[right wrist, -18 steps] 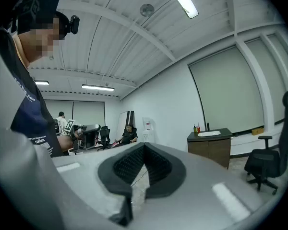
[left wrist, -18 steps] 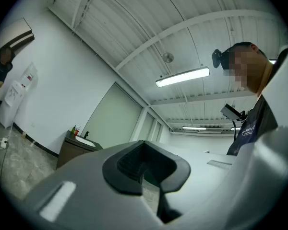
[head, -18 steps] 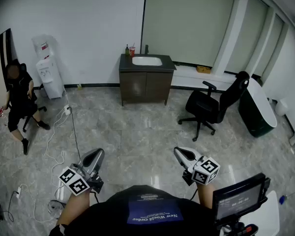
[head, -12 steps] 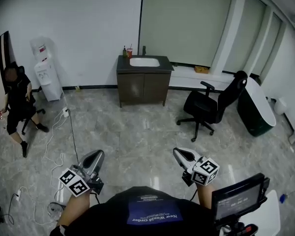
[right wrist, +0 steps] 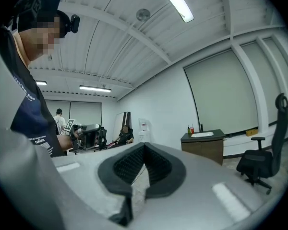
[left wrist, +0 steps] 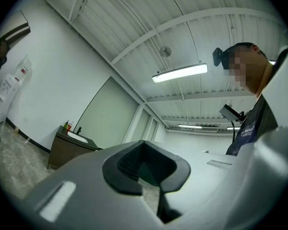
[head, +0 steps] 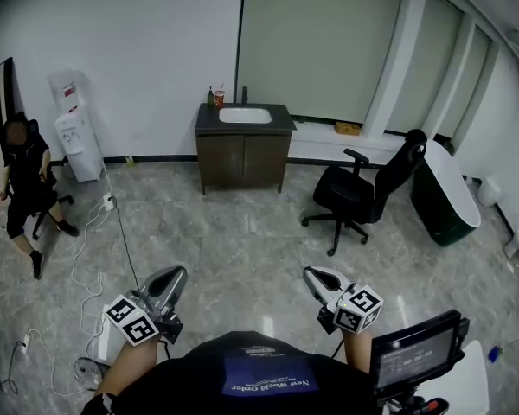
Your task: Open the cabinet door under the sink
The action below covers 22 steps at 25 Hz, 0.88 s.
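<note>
The dark brown cabinet (head: 241,159) stands against the far wall with a white sink (head: 245,115) set in its top. Both of its doors are closed. It also shows small in the left gripper view, the cabinet (left wrist: 66,150) at left, and in the right gripper view, the cabinet (right wrist: 204,148) at right. My left gripper (head: 176,272) and right gripper (head: 312,273) are held low near my body, far from the cabinet across the floor. In their own views the left gripper (left wrist: 151,177) and right gripper (right wrist: 136,175) are shut with nothing between the pads.
A black office chair (head: 365,190) stands right of the cabinet, with a dark tub-shaped object (head: 446,194) beyond it. At left are a water dispenser (head: 73,137), a seated person (head: 22,180) and cables (head: 95,232) on the floor. A monitor (head: 414,353) sits at my lower right.
The head view has shifted: the cabinet, chair and dispenser sit a little lower and further left in it. Both grippers stay shut in about the same place.
</note>
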### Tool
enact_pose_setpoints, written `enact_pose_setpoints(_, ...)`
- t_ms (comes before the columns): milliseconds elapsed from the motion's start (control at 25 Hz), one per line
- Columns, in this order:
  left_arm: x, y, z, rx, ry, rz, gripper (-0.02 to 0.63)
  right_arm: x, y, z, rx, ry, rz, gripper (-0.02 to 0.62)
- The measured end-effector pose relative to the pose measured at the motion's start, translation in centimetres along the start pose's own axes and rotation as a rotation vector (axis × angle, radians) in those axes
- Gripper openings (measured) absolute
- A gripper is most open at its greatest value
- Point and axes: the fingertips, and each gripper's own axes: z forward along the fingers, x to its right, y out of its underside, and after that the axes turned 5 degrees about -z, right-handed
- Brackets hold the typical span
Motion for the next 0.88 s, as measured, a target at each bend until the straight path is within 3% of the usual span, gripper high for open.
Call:
enact_pose_setpoints(640, 3.4, 3.1, 6.8, -0.05, 0.027, -0.024, -0.006, 4.0, 0.5, -4.1, 0.026, -0.019, 0.042, 0.0)
enact_pose_setpoints(880, 5.1, 4.8, 10.4, -0.093, 0.068, -0.033, -0.006, 6.7, 1.6, -6.2, -0.011, 0.011, 0.04, 0.0)
